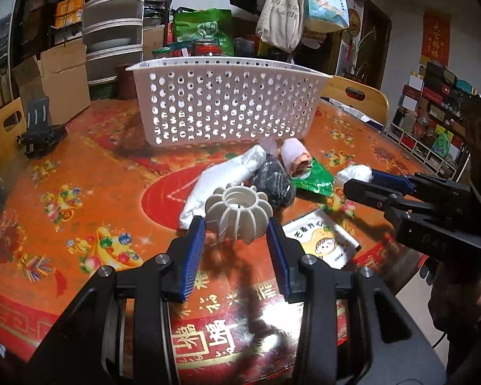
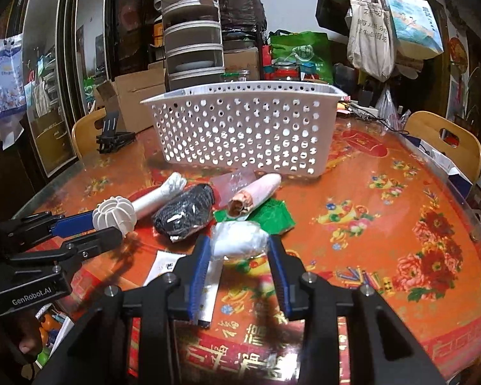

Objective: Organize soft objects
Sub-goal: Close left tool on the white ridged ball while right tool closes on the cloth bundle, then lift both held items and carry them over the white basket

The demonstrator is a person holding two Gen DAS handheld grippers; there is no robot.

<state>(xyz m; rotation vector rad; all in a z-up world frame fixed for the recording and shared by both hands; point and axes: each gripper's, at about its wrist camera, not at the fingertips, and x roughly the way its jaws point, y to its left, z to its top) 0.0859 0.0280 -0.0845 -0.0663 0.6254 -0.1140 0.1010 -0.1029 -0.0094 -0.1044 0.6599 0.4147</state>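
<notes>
A white ribbed ball (image 1: 237, 215) sits between the blue pads of my left gripper (image 1: 236, 234), which is closed on it; it also shows in the right wrist view (image 2: 113, 214). My right gripper (image 2: 237, 250) is closed on a white wrapped bundle (image 2: 239, 239), seen in the left wrist view (image 1: 354, 173). On the table lie a long white roll (image 1: 221, 179), a dark knitted roll (image 2: 184, 213), a pink roll (image 2: 256, 194) and a green packet (image 2: 269, 216). A white perforated basket (image 1: 221, 102) stands behind them.
A white printed sachet (image 1: 324, 240) lies near the front under the grippers. A black stand (image 1: 40, 131) sits at the far left. Wooden chairs, cardboard boxes (image 1: 57, 77), stacked containers and hanging bags ring the round red-orange table (image 1: 80, 199).
</notes>
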